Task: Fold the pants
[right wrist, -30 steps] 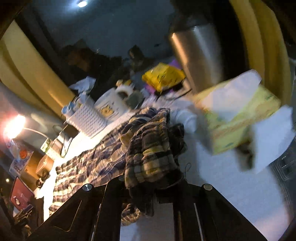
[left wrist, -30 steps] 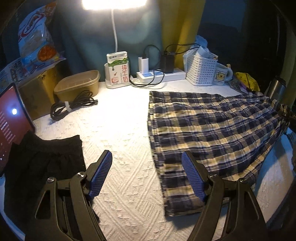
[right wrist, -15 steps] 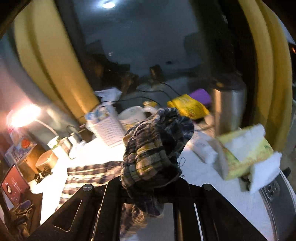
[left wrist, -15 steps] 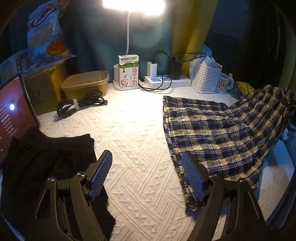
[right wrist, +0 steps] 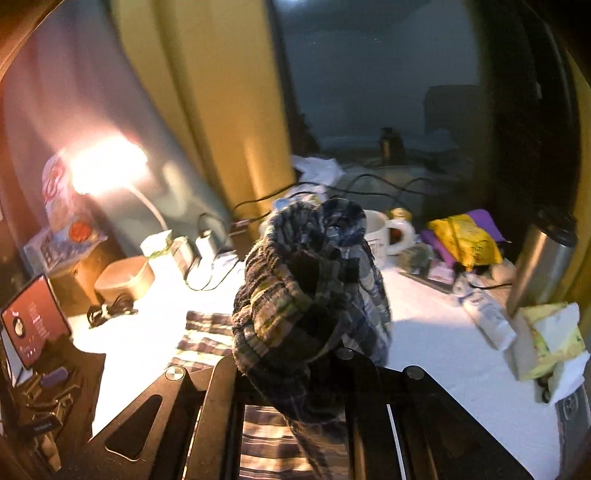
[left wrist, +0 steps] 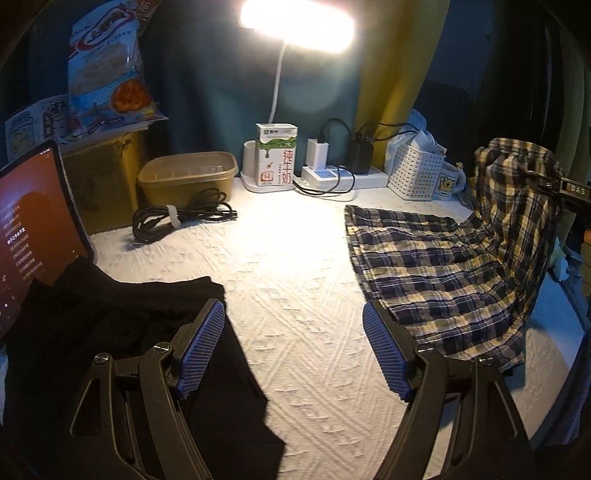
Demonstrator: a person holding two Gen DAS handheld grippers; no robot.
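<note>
Over the worktop (left wrist: 295,295), right fingers (right wrist: 314,343) clench the plaid pants (left wrist: 436,266); left gripper (left wrist: 295,354) gapes empty — carry that edge across evenly.

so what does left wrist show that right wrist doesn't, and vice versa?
Left wrist only: the open left gripper, nothing between its pads, hovering over the white cloth; the black garment spread flat; the milk carton's printed face.

Right wrist only: the steel flask, yellow packet, tissue pack, white tube.

Both: the plaid pants, one end lifted by the right gripper shut on them; lamp; tablet; mug.
</note>
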